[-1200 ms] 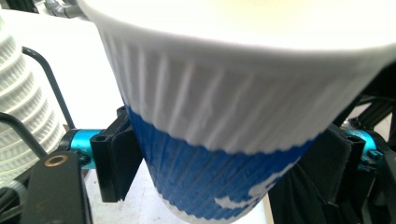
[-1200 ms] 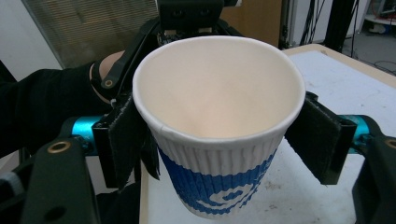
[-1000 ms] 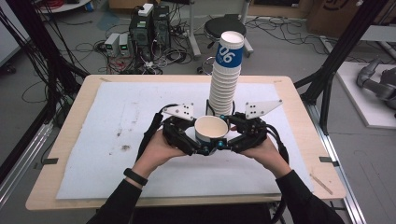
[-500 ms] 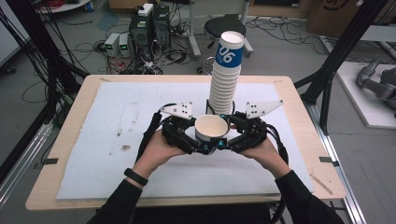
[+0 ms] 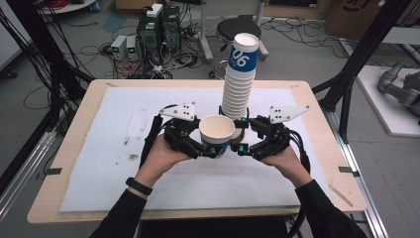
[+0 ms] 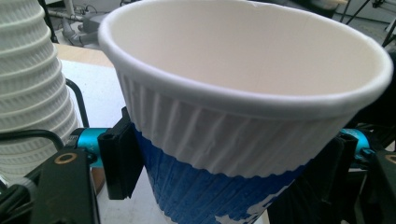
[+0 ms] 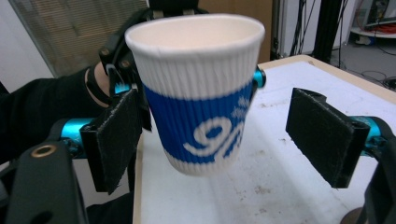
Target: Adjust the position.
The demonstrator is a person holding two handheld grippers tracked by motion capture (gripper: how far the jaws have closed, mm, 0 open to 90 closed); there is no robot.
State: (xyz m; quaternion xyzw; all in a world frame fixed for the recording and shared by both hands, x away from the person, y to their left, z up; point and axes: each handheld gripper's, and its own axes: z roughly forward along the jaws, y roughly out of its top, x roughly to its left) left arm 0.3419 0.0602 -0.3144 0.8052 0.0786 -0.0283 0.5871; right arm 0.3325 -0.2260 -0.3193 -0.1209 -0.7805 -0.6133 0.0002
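Cup point(image 5: 217, 133) clamped by left gripper point(image 5: 210, 148) alone; right gripper point(image 7: 224, 140) jaws just opened, clear. One-sided squeeze could crush or tilt it.

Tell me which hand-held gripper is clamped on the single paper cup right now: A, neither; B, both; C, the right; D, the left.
D: the left hand-held gripper presses both pads on the cup, while the right hand-held gripper has just been opening, one pad standing clear of it.
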